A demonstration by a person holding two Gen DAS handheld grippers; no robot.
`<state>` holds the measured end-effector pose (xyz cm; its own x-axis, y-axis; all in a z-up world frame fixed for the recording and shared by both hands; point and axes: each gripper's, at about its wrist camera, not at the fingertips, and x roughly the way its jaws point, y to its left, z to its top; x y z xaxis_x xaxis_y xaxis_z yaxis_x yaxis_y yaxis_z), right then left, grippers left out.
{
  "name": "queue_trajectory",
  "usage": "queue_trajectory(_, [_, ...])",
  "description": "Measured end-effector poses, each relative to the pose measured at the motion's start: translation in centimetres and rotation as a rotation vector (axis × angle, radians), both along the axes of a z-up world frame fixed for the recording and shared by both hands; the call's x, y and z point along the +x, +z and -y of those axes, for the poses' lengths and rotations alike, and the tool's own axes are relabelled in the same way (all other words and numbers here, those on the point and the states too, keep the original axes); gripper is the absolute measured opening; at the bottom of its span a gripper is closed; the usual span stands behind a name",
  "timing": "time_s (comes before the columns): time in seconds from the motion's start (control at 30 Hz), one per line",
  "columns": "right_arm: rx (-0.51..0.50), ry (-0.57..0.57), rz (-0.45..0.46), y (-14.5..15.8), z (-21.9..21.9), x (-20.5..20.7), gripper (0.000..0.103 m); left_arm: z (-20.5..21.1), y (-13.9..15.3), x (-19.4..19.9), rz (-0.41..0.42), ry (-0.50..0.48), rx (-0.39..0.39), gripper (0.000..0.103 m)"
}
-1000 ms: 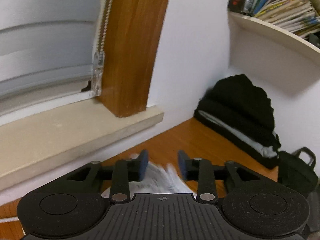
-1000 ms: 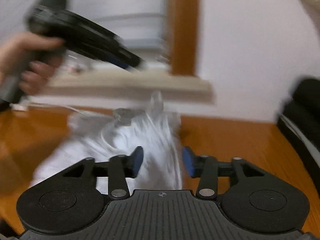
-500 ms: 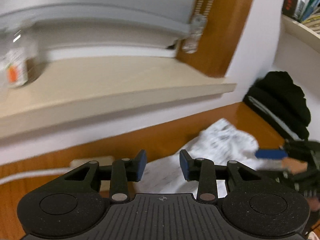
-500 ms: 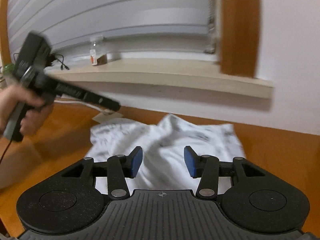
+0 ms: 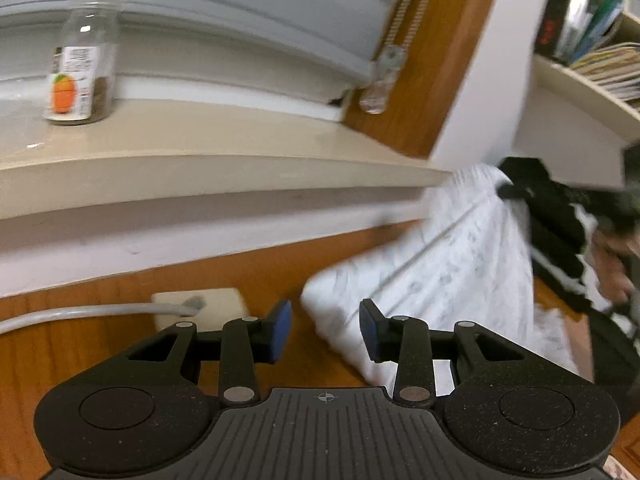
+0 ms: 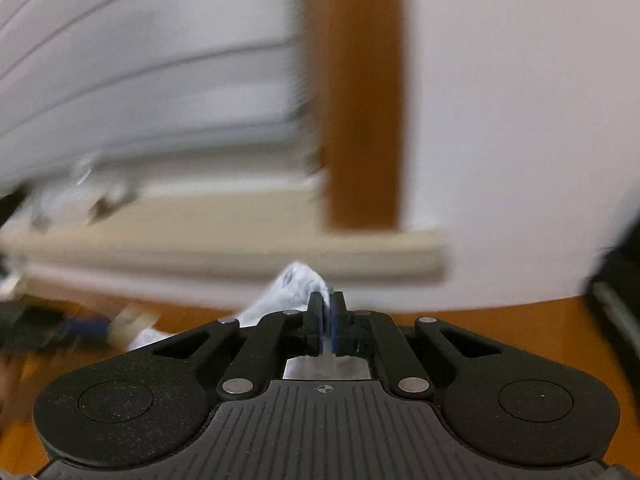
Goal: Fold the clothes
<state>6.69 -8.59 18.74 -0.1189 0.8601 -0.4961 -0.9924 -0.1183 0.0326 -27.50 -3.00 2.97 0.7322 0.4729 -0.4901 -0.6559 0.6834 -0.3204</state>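
Cloth is what my right gripper (image 6: 327,312) has between its fingertips: the two blue pads are pressed together on a thin fold of the white garment (image 6: 294,284), and a tuft of it bunches up just beyond and to the left of the tips. From my left gripper (image 5: 325,330) I see that same garment (image 5: 452,264) pulled up into a peak off to the right, with its lower edge draping down onto the wooden table (image 5: 92,352) just ahead of my right fingertip. My left fingers stand apart with nothing between them; bare table shows in the gap, and the cloth's near edge lies just right of it.

To do this step well, I judge that I should keep the right pinch firm and lift no faster than the cloth can follow, since only a small fold is caught and it could slide out. My left fingers need to shift right and forward until the hanging edge sits between the pads, then close on a single layer near a corner. A white plug block (image 5: 200,306) with its grey cable (image 5: 80,314) lies just beyond my left fingertip, so I should stay clear of it. The picture from my right side is blurred, so I cannot tell how much cloth is caught.
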Motion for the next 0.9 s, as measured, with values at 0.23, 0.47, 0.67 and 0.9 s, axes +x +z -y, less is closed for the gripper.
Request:
queue_trajectory(0.23, [-0.113,-0.07,0.114,-3.3,0.0,0.3,0.029,0.6,-1.8,1.5,-0.006,-0.041,0.005,0.053])
queue_trajectory(0.47, [-0.177,0.073,0.072,-4.4,6.3,0.1,0.033,0.2,-0.9,4.4,-0.057,-0.07,0.035,0.053])
queue_trajectory(0.67, [-0.258,0.094,0.13,-6.3,8.6,0.4,0.037,0.1,-1.8,5.9,-0.052,-0.055,0.058,0.051])
queue_trajectory(0.9, [-0.212,0.059,0.107,-4.5,11.5,2.6,0.006,0.3,-2.0,5.3,-0.024,-0.05,0.051,0.051])
